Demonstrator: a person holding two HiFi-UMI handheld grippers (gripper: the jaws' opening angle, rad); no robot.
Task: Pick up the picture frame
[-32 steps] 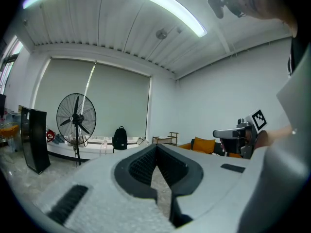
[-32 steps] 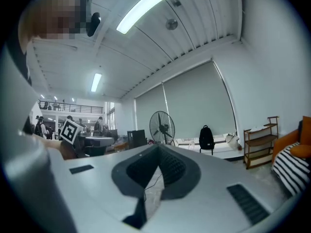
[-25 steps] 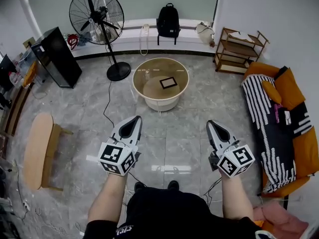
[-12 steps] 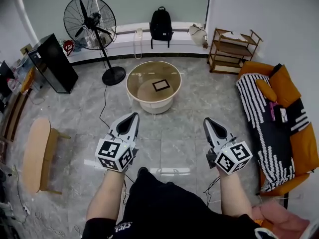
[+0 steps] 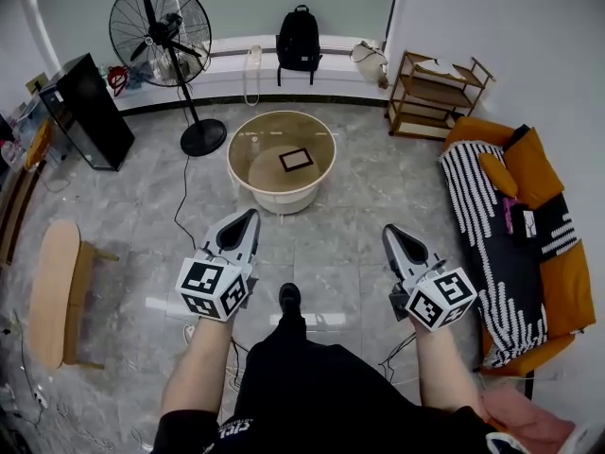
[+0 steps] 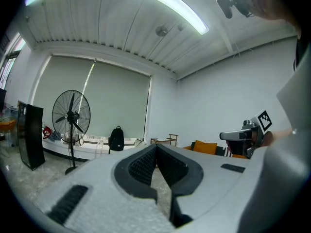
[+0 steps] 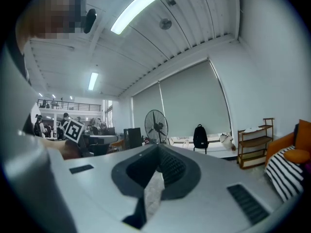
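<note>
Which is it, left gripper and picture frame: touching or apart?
Apart. The head view shows the left gripper, jaws shut, above the floor, well short of the picture frame on the round table.

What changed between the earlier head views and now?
The person stepped: one shoe now shows forward between the grippers, and the room has slid slightly left in view. Nothing was taken or let go. The left gripper and right gripper stay shut and empty; the picture frame still lies on the round table, untouched.
</note>
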